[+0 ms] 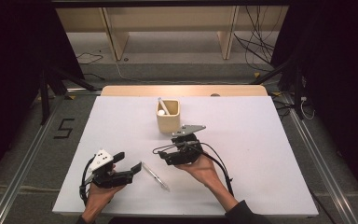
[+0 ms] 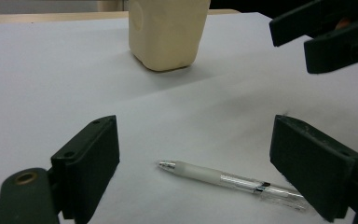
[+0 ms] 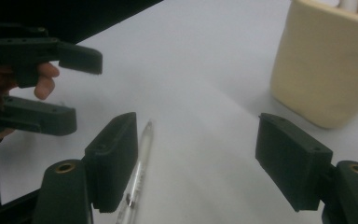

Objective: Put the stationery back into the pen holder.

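A clear pen [image 1: 155, 176] with a silver tip lies flat on the white sheet [image 1: 242, 154]. My left gripper [image 1: 129, 162] is open just left of the pen; in the left gripper view the pen [image 2: 228, 182] lies low between the wide jaws, untouched. My right gripper [image 1: 165, 156] is open too, above and to the right of the pen. In the right gripper view the pen [image 3: 137, 177] runs under the left jaw, clear of the pads. The left gripper [image 3: 77, 91] faces it from the far left.
A cream cup [image 1: 168, 115] stands behind the grippers with a white pen [image 1: 162, 106] leaning inside it. It is close in both gripper views [image 2: 168, 32] [image 3: 328, 65]. The right gripper's jaws [image 2: 326, 32] hang at the top right of the left gripper view.
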A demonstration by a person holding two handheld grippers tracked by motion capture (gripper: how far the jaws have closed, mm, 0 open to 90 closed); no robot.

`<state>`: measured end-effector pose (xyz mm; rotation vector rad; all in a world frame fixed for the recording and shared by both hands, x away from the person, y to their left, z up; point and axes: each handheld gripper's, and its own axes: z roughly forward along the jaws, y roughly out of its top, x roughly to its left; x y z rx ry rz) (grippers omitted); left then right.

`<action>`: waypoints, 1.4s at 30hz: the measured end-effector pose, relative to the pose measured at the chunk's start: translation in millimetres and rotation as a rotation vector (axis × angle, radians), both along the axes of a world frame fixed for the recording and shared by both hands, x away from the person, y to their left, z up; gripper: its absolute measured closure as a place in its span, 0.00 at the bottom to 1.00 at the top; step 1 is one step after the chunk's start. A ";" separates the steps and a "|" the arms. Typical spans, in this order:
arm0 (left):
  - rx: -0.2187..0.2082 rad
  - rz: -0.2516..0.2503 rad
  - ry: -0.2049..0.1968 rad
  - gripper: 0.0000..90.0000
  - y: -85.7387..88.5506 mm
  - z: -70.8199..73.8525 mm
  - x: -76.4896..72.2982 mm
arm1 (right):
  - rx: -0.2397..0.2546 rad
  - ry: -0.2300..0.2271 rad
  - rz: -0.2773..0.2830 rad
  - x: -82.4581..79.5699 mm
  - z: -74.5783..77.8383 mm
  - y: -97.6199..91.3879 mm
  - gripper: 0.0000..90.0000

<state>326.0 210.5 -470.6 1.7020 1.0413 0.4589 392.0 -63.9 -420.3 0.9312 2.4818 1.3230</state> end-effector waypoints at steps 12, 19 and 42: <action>-0.001 0.012 -0.003 0.18 1.8 1.0 0.3 | -0.038 0.016 0.041 -21.9 -17.8 6.2 0.35; -0.001 0.016 -0.001 0.18 2.7 1.0 0.7 | -0.065 0.034 0.066 -29.6 -27.0 11.2 0.35; 0.000 0.023 0.000 0.18 3.2 0.5 1.6 | -0.140 0.063 0.119 -50.7 -45.8 24.9 0.41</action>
